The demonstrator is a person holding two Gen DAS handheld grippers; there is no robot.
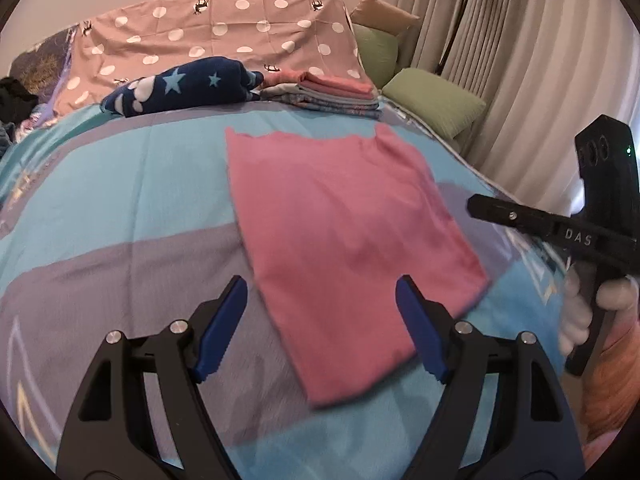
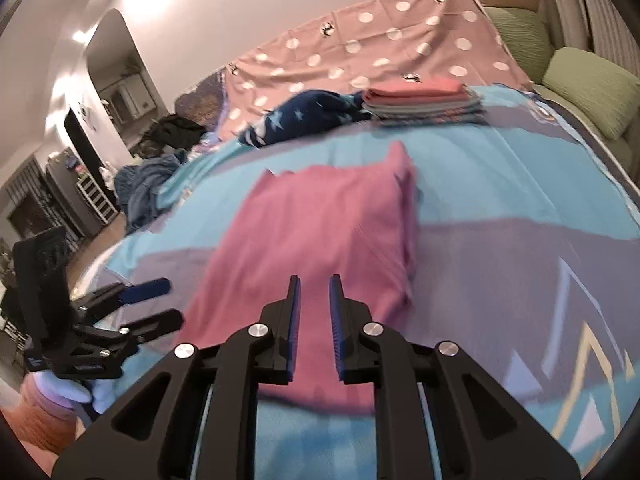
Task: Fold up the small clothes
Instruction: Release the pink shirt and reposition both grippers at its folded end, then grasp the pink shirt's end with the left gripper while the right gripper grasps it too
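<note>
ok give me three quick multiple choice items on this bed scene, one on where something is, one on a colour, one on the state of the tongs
1. Where is the stack of folded clothes?
A. at the far end of the bed, beside the navy star blanket
B. on the floor
C. on the green cushion

2. What colour is the garment lying nearest the tongs?
A. white
B. pink
C. black

3. How do the left tongs stand?
A. shut on the garment
B. shut on a cushion
C. open, holding nothing

Answers: 1 A, the stack sits by the blanket at the far end. 2 B, the cloth is plainly pink. 3 C, the blue fingers stand wide apart above the cloth.
</note>
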